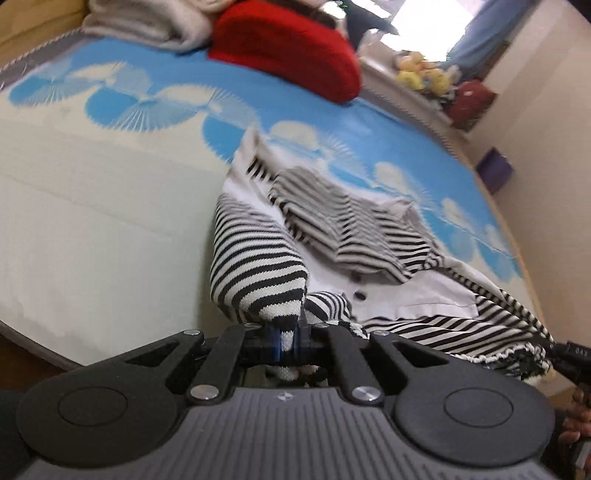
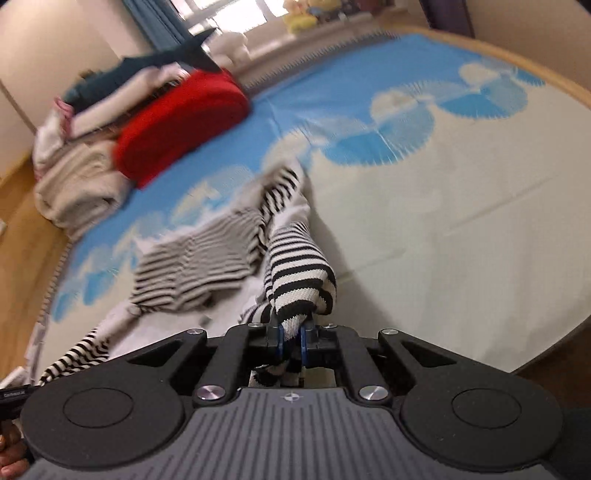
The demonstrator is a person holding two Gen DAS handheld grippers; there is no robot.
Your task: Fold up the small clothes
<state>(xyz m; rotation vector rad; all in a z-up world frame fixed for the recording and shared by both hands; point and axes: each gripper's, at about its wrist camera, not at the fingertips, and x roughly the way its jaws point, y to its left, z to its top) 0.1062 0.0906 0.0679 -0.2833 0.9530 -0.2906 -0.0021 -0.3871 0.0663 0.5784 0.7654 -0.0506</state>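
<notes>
A small black-and-white striped garment (image 1: 332, 229) with a white buttoned front lies crumpled on the bed's blue-and-white mat (image 1: 110, 206). My left gripper (image 1: 286, 338) is shut on a striped edge of it, and the cloth rises from the jaws. In the right wrist view the same garment (image 2: 207, 254) stretches away to the left. My right gripper (image 2: 290, 338) is shut on another striped edge, which bunches above the jaws. Both views are blurred by motion.
A red cushion (image 1: 284, 51) and a folded beige blanket (image 1: 147, 22) lie at the head of the bed; they also show in the right wrist view (image 2: 177, 125). Plush toys (image 1: 424, 74) sit on a sill. The wooden bed edge (image 2: 554, 85) curves round the mat.
</notes>
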